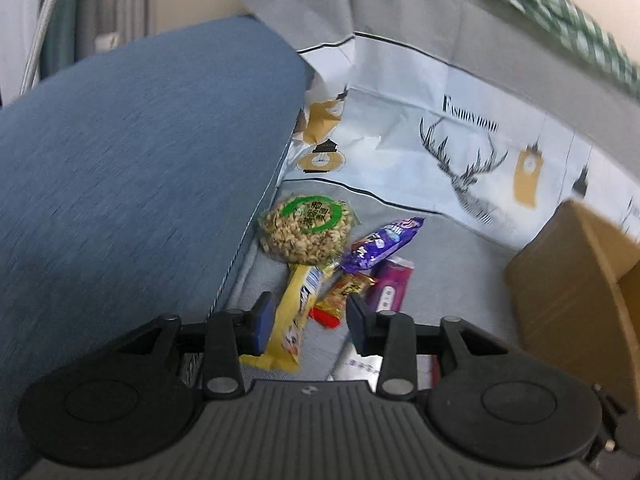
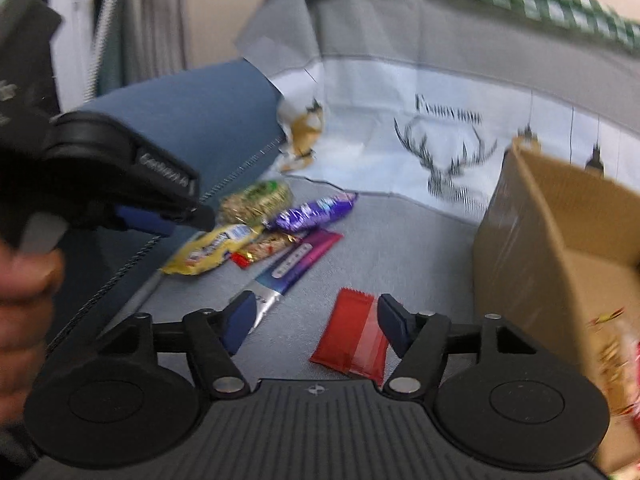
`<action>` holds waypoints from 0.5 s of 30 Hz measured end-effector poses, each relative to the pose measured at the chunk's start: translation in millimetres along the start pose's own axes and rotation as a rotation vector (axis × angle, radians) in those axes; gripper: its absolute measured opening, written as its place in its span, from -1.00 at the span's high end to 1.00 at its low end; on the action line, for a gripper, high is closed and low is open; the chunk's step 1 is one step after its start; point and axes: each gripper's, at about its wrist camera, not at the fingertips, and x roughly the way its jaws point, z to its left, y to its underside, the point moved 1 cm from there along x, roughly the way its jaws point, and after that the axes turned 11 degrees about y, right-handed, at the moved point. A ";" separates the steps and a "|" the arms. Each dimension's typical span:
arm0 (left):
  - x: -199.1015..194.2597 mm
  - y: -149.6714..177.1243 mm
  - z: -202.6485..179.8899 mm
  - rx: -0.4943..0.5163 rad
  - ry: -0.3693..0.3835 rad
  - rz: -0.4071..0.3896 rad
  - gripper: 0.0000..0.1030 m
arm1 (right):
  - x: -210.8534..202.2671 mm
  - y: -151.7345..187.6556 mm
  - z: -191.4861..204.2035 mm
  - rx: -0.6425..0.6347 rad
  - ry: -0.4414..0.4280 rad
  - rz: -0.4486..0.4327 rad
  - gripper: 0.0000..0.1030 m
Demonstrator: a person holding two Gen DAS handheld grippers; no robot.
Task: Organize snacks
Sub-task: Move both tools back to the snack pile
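Observation:
A heap of snacks lies on the grey cloth beside a blue cushion (image 1: pixel 140 160): a round nut cake with a green ring label (image 1: pixel 306 232), a purple wrapper (image 1: pixel 380 246), a magenta packet (image 1: pixel 390 288), an orange-red packet (image 1: pixel 344 294) and a yellow bar (image 1: pixel 298 312). My left gripper (image 1: pixel 311 320) is open over the yellow bar, which lies between its jaws without being pinched. In the right wrist view a flat red packet (image 2: pixel 352 336) lies apart from the heap. My right gripper (image 2: pixel 316 320) stands open around it, with the packet close to the right finger.
An open cardboard box (image 2: pixel 540 240) stands to the right with snack wrappers (image 2: pixel 616 360) inside. A deer-print cloth (image 1: pixel 460 152) rises behind the heap. The left gripper (image 2: pixel 200 216) and the hand (image 2: pixel 24 280) holding it fill the left of the right wrist view.

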 end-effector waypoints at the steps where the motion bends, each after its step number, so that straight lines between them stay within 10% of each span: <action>1: 5.5 0.2 -2.3 0.023 -0.012 0.006 0.08 | 6.7 0.6 0.2 0.008 0.012 0.023 -0.46; 15: 60.4 10.3 5.0 0.048 -0.089 0.186 0.18 | 68.9 11.9 -6.1 0.065 0.096 0.167 -0.34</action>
